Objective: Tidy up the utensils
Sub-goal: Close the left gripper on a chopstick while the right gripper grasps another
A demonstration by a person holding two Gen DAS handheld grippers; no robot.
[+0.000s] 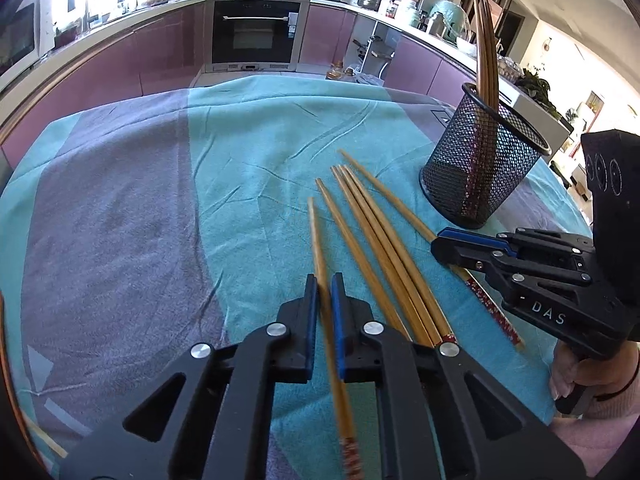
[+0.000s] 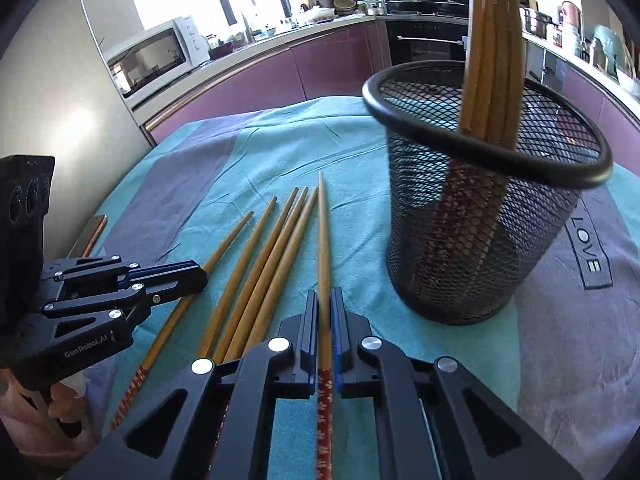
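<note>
The left gripper (image 1: 325, 280) fingers pinch one chopstick (image 1: 320, 248). The right gripper (image 2: 325, 296) fingers pinch another chopstick (image 2: 323, 240). Four loose chopsticks (image 2: 260, 272) lie between the grippers; the mesh holder (image 2: 480, 240) stands right of the right fingers.

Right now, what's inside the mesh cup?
Several wooden chopsticks stand in the black mesh cup, leaning on its rim, patterned red ends down. The exact count and the cup floor are obscured.

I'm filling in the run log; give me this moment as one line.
left tool: shut on chopstick | right tool: shut on chopstick | mesh holder: holds chopsticks, upright | others on cloth
</note>
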